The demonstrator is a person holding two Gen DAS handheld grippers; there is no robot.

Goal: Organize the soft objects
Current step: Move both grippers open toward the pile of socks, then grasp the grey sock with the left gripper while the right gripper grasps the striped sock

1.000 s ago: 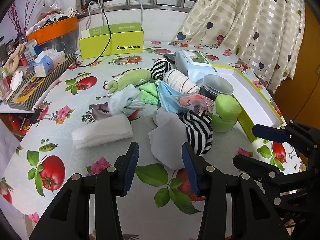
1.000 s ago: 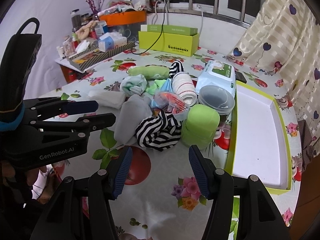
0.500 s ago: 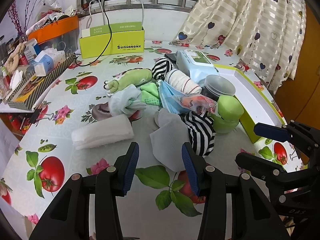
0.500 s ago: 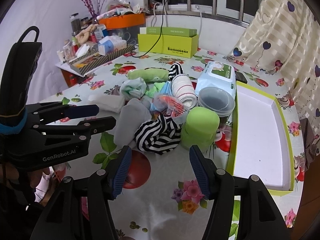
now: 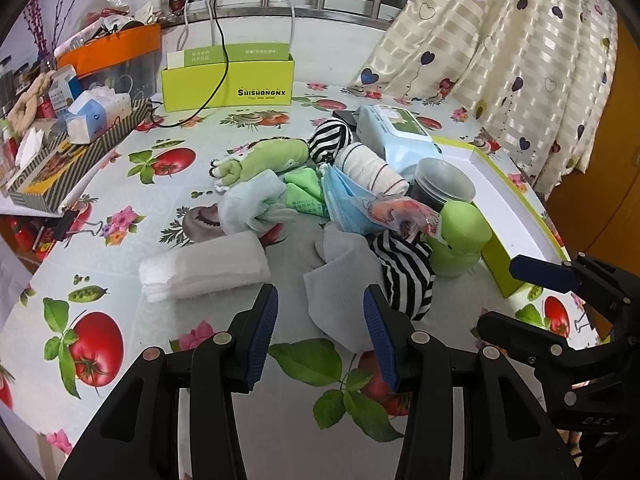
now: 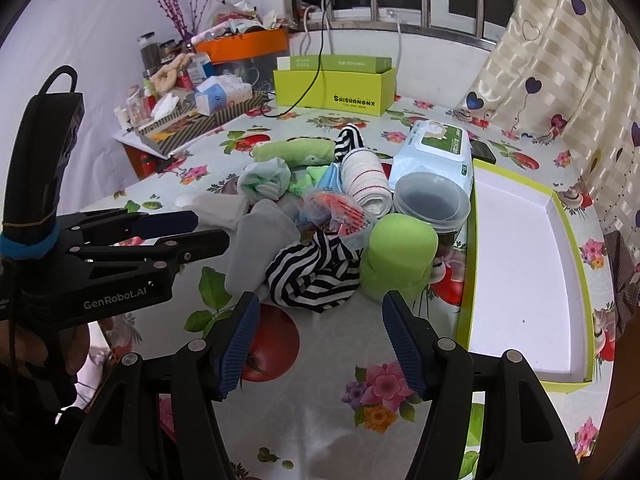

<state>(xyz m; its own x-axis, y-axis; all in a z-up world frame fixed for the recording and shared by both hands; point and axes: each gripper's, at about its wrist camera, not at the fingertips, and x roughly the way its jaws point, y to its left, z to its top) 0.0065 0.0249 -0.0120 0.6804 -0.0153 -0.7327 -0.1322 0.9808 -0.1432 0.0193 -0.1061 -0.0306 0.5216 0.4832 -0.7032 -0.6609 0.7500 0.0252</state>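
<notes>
A pile of soft things lies mid-table: a grey sock (image 5: 340, 284) (image 6: 256, 240), a black-and-white striped cloth (image 5: 408, 276) (image 6: 316, 272), a folded white towel (image 5: 208, 268), a pale green sock bundle (image 5: 252, 208), a green plush (image 5: 260, 160) and a rolled striped towel (image 5: 368, 168). An empty white tray with a lime rim (image 6: 520, 264) lies to the right. My left gripper (image 5: 320, 328) is open just in front of the grey sock. My right gripper (image 6: 320, 340) is open just in front of the striped cloth. Both are empty.
A green lidded jar (image 6: 400, 256), a clear plastic tub (image 6: 432, 204), a wet-wipes pack (image 6: 436, 148) and a blue mask packet (image 5: 348, 204) sit among the pile. A lime box (image 5: 228, 84) and cluttered trays (image 5: 68, 148) stand at the back left.
Both grippers have edged a little closer to the pile. Both stay open. Nothing on the table has moved.
</notes>
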